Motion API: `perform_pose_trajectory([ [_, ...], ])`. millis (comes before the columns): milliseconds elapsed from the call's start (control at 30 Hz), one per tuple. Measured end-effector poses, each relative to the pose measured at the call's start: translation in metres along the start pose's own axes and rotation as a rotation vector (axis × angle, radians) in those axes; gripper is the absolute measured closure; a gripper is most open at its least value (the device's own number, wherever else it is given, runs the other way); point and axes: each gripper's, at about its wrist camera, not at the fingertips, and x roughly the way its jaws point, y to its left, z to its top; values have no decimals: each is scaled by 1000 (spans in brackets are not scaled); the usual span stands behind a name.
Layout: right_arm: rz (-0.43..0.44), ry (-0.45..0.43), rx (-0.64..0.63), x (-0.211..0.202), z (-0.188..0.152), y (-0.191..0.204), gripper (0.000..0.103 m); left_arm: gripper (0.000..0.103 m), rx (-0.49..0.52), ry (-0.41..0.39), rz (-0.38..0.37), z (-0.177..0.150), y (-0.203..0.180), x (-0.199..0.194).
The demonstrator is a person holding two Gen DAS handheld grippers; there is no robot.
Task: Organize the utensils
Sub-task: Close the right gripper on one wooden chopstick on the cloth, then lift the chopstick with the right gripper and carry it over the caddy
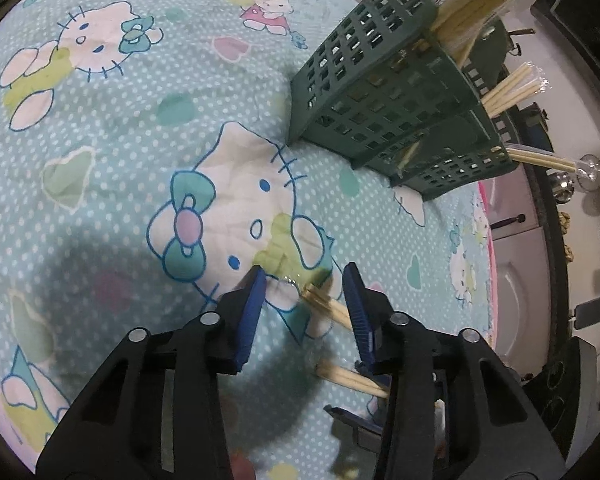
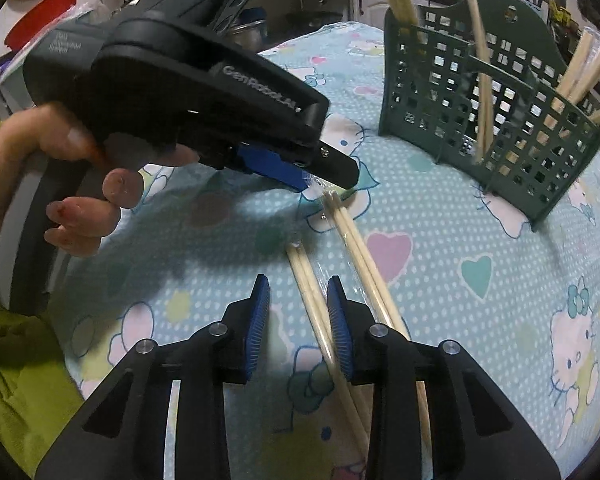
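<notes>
Two grippers low over wrapped chopsticks on a cartoon-cat cloth.

A green lattice utensil basket stands at one o'clock from the right gripper, chopsticks already upright in it; nothing lies between. One wrapped chopstick pair runs between the right gripper's blue pads, jaws ajar, not visibly pinching; a second pair lies just beside, toward one o'clock. The left gripper, held in a hand, is also part open, that pair's tip between its jaws.
</notes>
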Motion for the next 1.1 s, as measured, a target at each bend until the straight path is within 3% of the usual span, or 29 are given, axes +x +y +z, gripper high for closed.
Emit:
perform_pose_trajectory([
  [233,-20,-4,-39,15,9,14,76,94,4,6,50,6,2,3],
  [300,-29,-11,-48,16,8,20,86,97,-1,5,44,7,4,3],
  [400,-30,-26,-45,16,8,23,93,100,0,6,29,6,5,3],
  [500,-36,-41,-37,8,6,22,97,101,-4,4,3,6,7,-2],
  [800,-26,-138,59,-44,7,-1,97,102,-41,-20,-131,2,11,-30],
  [1100,-40,-237,145,-74,22,-31,97,102,17,-97,-197,-2,-19,-65],
])
